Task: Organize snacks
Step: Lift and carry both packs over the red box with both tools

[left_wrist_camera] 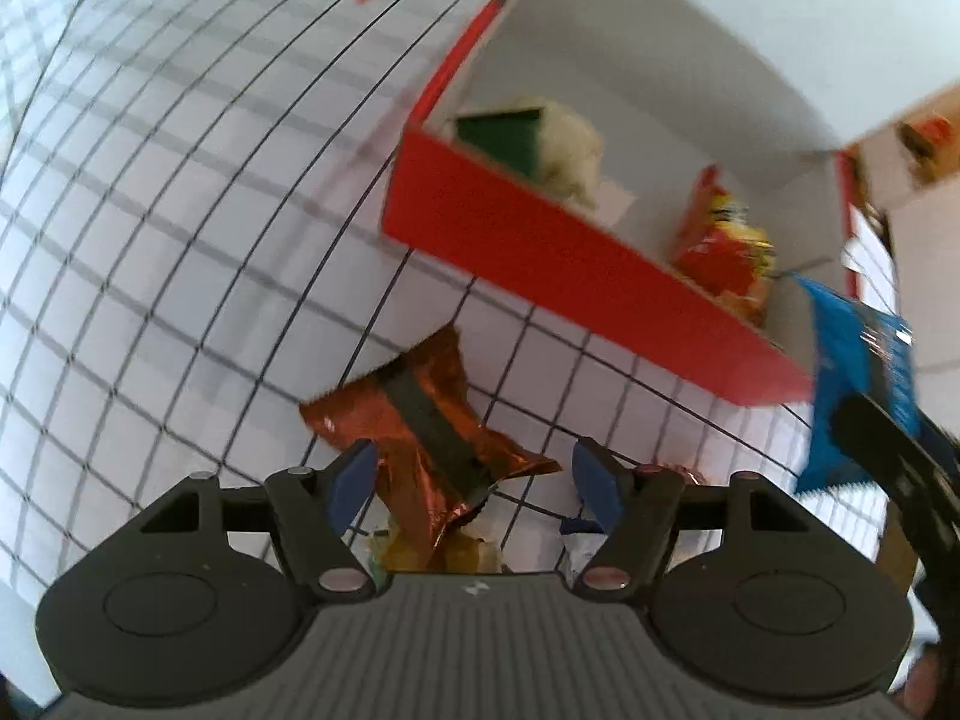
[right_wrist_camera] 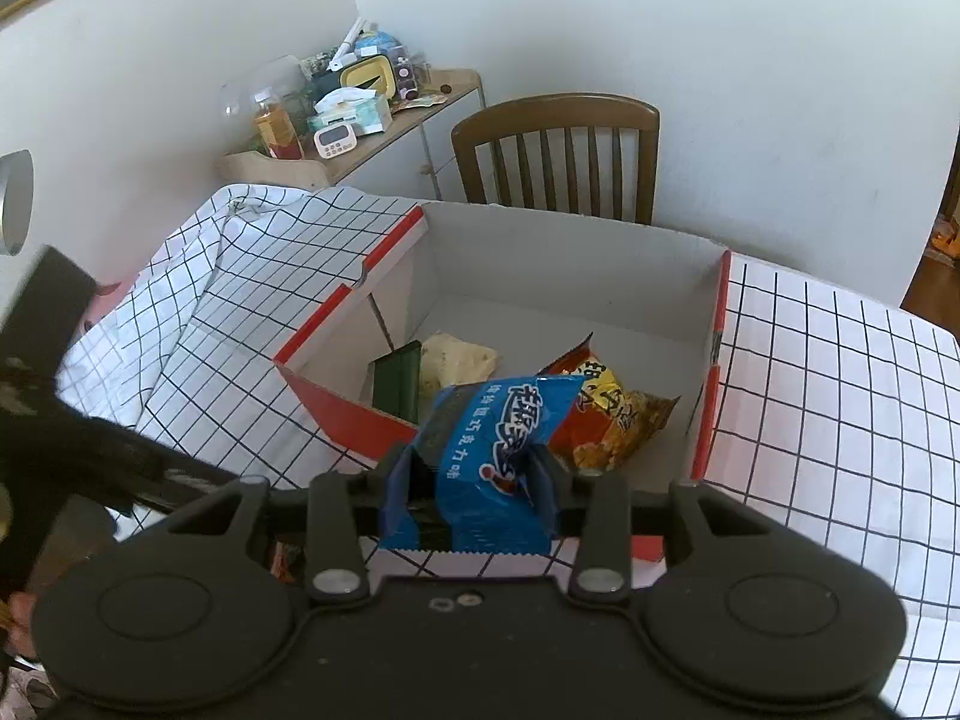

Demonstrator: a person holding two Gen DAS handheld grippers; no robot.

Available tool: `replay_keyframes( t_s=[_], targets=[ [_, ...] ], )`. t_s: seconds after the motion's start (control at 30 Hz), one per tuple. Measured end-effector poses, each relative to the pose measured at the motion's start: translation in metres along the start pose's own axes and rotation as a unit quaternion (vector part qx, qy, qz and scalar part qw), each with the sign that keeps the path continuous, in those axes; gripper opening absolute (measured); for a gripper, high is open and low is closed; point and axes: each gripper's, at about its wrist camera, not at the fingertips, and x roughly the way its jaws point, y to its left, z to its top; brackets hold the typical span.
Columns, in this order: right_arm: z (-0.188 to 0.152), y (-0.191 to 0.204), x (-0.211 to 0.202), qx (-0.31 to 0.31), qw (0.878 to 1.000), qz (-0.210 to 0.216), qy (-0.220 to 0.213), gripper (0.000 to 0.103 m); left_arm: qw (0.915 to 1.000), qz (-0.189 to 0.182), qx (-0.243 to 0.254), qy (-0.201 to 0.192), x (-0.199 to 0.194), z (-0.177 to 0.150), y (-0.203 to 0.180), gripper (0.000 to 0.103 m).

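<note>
A red cardboard box [right_wrist_camera: 354,417] with a white inside stands on the checked tablecloth. In it lie a dark green pack [right_wrist_camera: 399,384], a pale snack [right_wrist_camera: 459,357] and a red-and-yellow packet [right_wrist_camera: 606,414]. My right gripper [right_wrist_camera: 474,462] is shut on a blue snack packet [right_wrist_camera: 498,438], held just before the box's near wall. In the left wrist view the same box [left_wrist_camera: 558,258] is ahead and the blue packet [left_wrist_camera: 864,372] hangs at the right. My left gripper [left_wrist_camera: 474,456] is open over a copper foil wrapper [left_wrist_camera: 420,414] that lies on the cloth between its fingers, pads apart from it.
A wooden chair [right_wrist_camera: 558,156] stands behind the box. A cluttered side shelf [right_wrist_camera: 348,114] is against the back wall. The checked cloth [right_wrist_camera: 840,372] covers the table on both sides of the box. More small wrappers [left_wrist_camera: 576,540] lie under my left gripper.
</note>
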Motion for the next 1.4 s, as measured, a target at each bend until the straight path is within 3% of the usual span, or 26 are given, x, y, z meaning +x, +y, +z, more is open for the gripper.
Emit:
replay_keyframes(
  t_s=[0.27,0.43,0.6,0.73,1.03,1.4],
  targets=[
    [-0.007,-0.002,0.004,0.004,1.0,-0.001,0.002,0.04,0.9938,0.016,-0.106,0.028,0.033,0.003,0.017,0.071],
    [-0.01,-0.006,0.007,0.005,1.0,-0.004,0.006,0.04,0.9926,0.012,-0.119,0.02,0.039,0.002,0.023,0.069],
    [-0.011,-0.008,0.011,0.005,1.0,-0.006,0.011,0.04,0.9922,0.009,-0.124,0.01,0.038,0.001,0.026,0.059],
    [-0.011,-0.007,0.013,0.003,1.0,-0.006,0.013,0.04,0.9938,0.011,-0.11,-0.007,0.028,-0.002,0.028,0.038],
    [-0.013,-0.002,0.01,-0.004,1.0,-0.011,0.014,0.04,0.9929,-0.014,-0.113,-0.036,0.006,-0.011,0.042,0.033],
    [-0.008,0.001,-0.002,-0.004,1.0,-0.021,0.001,0.04,0.9926,-0.033,-0.013,-0.116,-0.072,-0.018,0.01,0.033]
  ],
)
